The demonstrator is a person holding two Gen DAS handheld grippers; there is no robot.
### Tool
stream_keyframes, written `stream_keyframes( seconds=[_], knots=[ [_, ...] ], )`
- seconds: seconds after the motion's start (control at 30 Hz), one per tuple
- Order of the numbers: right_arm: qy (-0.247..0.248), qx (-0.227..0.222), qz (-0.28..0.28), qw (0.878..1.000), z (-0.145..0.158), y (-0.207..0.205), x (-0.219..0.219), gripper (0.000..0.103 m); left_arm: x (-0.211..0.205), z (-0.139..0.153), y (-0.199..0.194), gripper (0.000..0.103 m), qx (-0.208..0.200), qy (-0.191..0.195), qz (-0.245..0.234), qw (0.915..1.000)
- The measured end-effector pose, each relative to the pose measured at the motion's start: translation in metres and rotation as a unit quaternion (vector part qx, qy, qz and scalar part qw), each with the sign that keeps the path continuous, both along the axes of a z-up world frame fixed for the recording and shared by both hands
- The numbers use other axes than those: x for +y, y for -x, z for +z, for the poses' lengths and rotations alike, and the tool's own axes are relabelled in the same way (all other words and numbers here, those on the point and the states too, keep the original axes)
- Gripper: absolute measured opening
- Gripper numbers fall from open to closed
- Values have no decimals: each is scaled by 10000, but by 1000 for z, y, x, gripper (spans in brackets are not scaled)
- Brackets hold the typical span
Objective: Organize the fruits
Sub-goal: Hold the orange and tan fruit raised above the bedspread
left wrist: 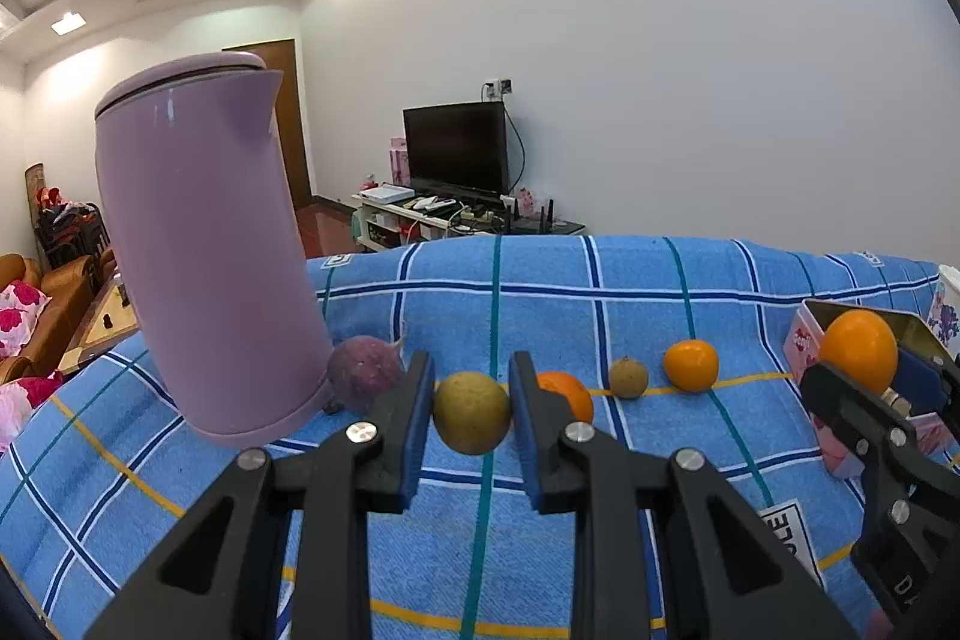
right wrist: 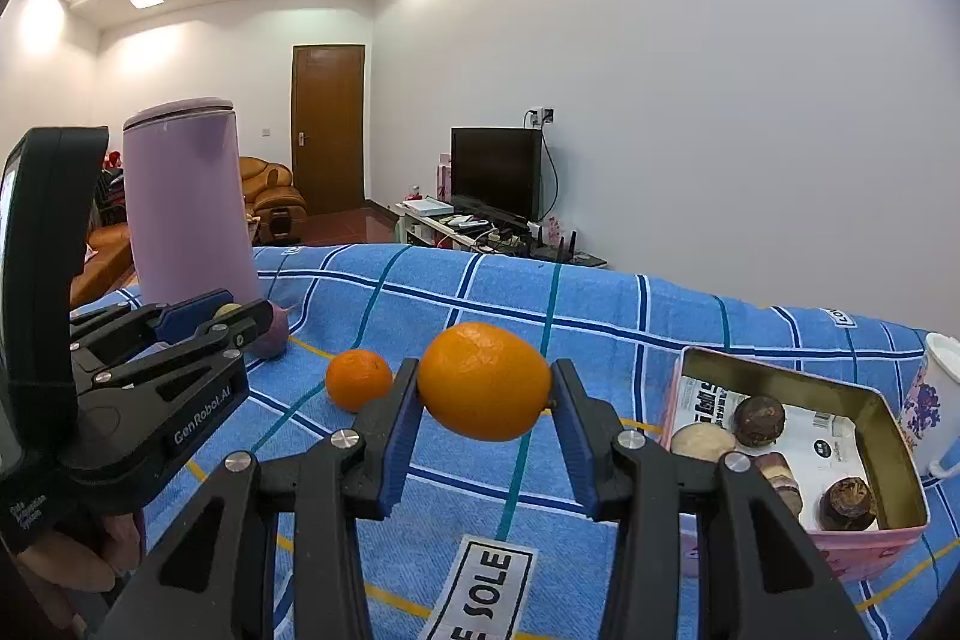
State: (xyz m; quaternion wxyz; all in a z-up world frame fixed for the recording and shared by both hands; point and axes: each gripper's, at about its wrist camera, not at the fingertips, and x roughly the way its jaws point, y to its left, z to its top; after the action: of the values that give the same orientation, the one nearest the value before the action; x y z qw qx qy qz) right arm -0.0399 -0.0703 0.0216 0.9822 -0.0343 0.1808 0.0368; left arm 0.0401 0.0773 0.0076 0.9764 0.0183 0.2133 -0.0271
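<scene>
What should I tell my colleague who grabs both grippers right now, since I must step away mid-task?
Left gripper: shut on a yellow-green fruit, lifted off the blue checked cloth.
Right gripper: shut on a large orange, in the air left of the tin box.
Done: four dark or pale round items already lie in the box.
Left: box both held fruits; then the purple fruit by the lilac kettle, two small oranges and the small brown fruit remain on the cloth.
</scene>
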Motion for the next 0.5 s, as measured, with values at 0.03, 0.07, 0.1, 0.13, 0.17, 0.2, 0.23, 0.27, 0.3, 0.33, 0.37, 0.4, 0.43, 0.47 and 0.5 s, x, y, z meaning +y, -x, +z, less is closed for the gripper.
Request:
stream_keyframes(
  seconds=[0.03, 0.07, 0.1, 0.13, 0.17, 0.2, 0.23, 0.27, 0.3, 0.33, 0.37, 0.4, 0.43, 0.47, 0.5],
  knots=[
    [8, 0, 0, 10000, 0, 0, 0, 45, 0, 0, 0, 28, 8, 12, 2, 10000],
    [25, -2, -2, 10000, 0, 0, 0, 45, 1, 0, 0, 28, 15, 25, 5, 10000],
    [32, -6, -1, 10000, 0, 0, 1, 45, 1, 0, 0, 28, 21, 35, 2, 10000],
    [42, -8, 0, 10000, 0, 0, 1, 45, 1, 0, -1, 28, 26, 39, 2, 10000],
    [51, -8, 0, 10000, 1, 0, 1, 45, 1, 0, -1, 28, 29, 40, 5, 10000],
    [50, -13, -1, 10000, 1, 1, 1, 45, 1, 0, -1, 28, 30, 43, 4, 10000],
    [49, -15, -3, 10000, 1, 1, 1, 45, 1, 0, -1, 28, 32, 47, 2, 10000],
    [52, -14, -7, 10000, 1, 1, 0, 45, 1, 0, -1, 28, 36, 56, 0, 10000],
    [52, -17, -9, 10000, 1, 1, 0, 45, 1, 0, -1, 28, 41, 66, 1, 10000],
    [56, -22, -12, 10000, 1, 1, -1, 45, 2, 0, -1, 28, 46, 75, 2, 10000],
    [59, -26, -13, 10000, 2, 2, -1, 45, 2, 0, -1, 28, 50, 81, 6, 10000],
    [58, -29, -14, 10000, 2, 2, -1, 45, 2, 0, -1, 28, 53, 86, 12, 9999],
    [55, -25, -16, 10000, 2, 3, -2, 45, 2, 0, -1, 28, 54, 89, 18, 9999],
    [48, -22, -22, 10000, 2, 3, -2, 45, 2, 0, -1, 28, 55, 93, 25, 9999],
    [37, -21, -30, 10000, 2, 3, -3, 45, 2, 0, -1, 28, 57, 98, 31, 9999]
  ],
)
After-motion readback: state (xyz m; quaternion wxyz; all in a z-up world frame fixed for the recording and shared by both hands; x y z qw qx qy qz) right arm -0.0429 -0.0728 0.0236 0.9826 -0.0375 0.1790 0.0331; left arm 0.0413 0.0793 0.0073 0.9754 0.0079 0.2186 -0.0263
